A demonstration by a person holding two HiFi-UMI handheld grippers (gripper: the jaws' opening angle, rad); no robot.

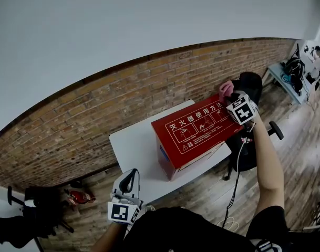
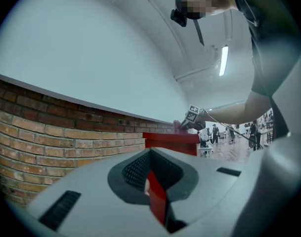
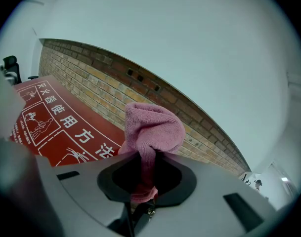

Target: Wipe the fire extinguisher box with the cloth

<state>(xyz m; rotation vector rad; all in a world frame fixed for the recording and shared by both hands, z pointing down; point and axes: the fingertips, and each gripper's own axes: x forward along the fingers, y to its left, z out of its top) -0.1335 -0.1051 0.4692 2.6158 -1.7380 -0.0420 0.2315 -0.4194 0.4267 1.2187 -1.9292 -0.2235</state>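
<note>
Clamping a pink terry cloth (image 3: 152, 130), the right gripper (image 3: 145, 181) is pinching the lower fold between its jaws while the bunched top is bulging above them. The cloth is sitting at the far right corner of the fire extinguisher box (image 1: 199, 133) top; contact cannot be confirmed. The box is rectangular and red, showing white lettering "灭火器使用方法" above outlined pictogram panels, and is standing on the right part of a white table (image 1: 133, 140) against a brick wall (image 1: 70, 125). The bare right forearm (image 1: 267, 161) is stretching straight forward from a black sleeve. The left gripper (image 1: 130, 180) is hanging low at the table's near edge, jaws pressed together on nothing, pointing at the wall.
</note>
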